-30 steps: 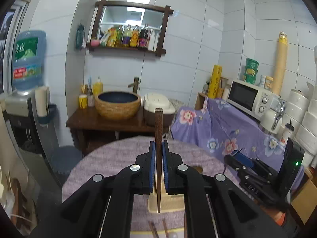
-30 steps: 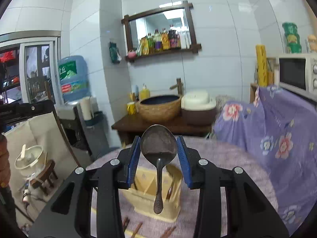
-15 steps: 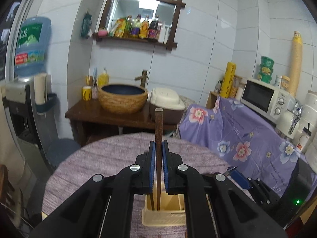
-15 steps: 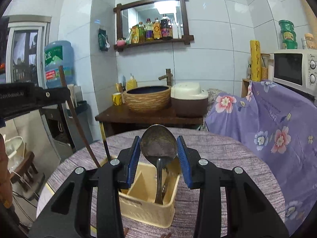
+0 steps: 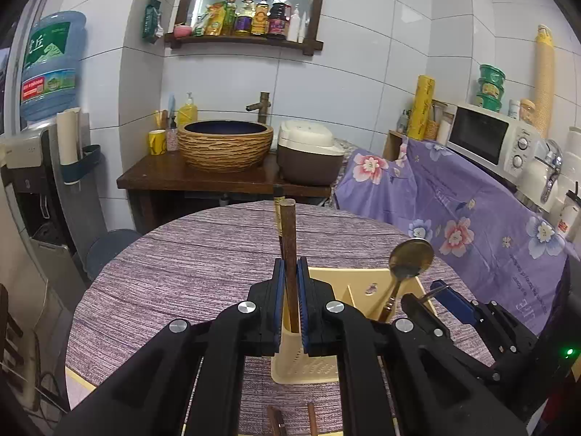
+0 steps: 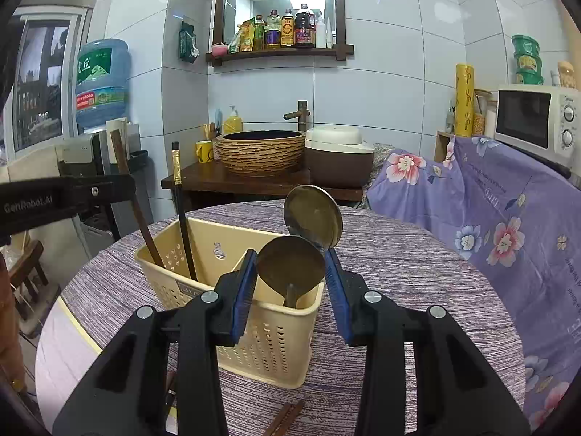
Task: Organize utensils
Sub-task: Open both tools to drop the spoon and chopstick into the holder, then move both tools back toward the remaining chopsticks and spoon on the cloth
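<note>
A cream utensil holder [image 5: 363, 277] [image 6: 276, 338] stands on the round purple-clothed table [image 5: 174, 254]. My left gripper [image 5: 289, 269] is shut on an upright brown chopstick [image 5: 288, 232] [image 6: 134, 203], whose lower end dips into the holder's left compartment beside a black chopstick [image 6: 183, 218]. My right gripper [image 6: 290, 254] is shut on the bowl of a metal spoon [image 6: 290, 267], handle down inside the right compartment. A second spoon [image 6: 313, 216] stands just behind it. In the left wrist view one spoon bowl [image 5: 411, 256] rises beside the right gripper [image 5: 432, 294].
Loose brown chopsticks [image 5: 311, 418] [image 6: 287, 416] lie on the table in front of the holder. A purple flowered cloth [image 6: 508, 218] covers furniture to the right, with a microwave [image 5: 486, 138] on it. A wooden stand with a basin [image 5: 225, 145] is behind the table.
Both grippers have come down toward the holder. The chopstick's lower end and the spoon's handle, which hung above the holder, now sit inside its compartments. Both grips are unchanged.
</note>
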### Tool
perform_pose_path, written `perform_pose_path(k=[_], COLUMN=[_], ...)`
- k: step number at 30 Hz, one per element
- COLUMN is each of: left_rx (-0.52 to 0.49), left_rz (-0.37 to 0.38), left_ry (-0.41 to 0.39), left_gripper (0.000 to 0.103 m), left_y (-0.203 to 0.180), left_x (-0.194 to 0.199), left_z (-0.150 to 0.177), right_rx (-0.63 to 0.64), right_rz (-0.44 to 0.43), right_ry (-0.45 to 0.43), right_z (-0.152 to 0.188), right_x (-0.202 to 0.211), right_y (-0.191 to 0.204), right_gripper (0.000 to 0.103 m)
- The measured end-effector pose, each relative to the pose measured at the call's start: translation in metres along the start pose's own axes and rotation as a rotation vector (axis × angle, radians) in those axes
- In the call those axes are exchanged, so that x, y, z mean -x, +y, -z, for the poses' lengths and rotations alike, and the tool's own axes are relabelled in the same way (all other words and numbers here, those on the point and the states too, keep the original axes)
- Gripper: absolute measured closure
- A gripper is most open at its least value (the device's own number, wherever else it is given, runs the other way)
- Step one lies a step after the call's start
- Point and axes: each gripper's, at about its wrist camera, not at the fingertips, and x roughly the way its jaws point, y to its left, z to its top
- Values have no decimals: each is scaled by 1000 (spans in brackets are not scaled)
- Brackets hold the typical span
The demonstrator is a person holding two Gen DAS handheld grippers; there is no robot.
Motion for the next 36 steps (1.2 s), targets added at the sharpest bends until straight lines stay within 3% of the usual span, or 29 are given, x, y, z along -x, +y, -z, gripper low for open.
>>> perform_pose_path(k=[3, 4, 6, 7, 12, 16, 20, 26, 36], left_rx=[11, 15, 29, 31, -3, -11, -16, -19, -8], left_rz=[8, 12, 5, -12, -73, -70, -53, -48, -60], left_ry=[3, 1, -8, -10, 101, 236, 321, 364, 374], left_gripper=[89, 74, 49, 48, 49, 54, 59, 62, 62], left_y=[4, 6, 10, 13, 21, 23, 19, 17, 19], left_x=[8, 13, 24, 30, 40, 38, 37, 40, 47], left_z=[2, 4, 13, 21, 78, 133, 170, 195, 207], right_rx=[-16, -19, -21, -17, -7, -45, -89, -92, -32], right_rz=[6, 18, 39, 47, 62, 59, 26, 3, 25], right_ry=[-26, -35, -39, -23, 180, 341, 459, 537, 570], right_z=[1, 2, 5, 9, 48, 95, 130, 154, 156], right_x=[11, 18, 30, 37, 52, 57, 60, 63, 61], right_y=[-1, -1, -2, -3, -6, -7, 1, 18, 31], right_gripper=[51, 44, 41, 40, 30, 30, 30, 29, 27])
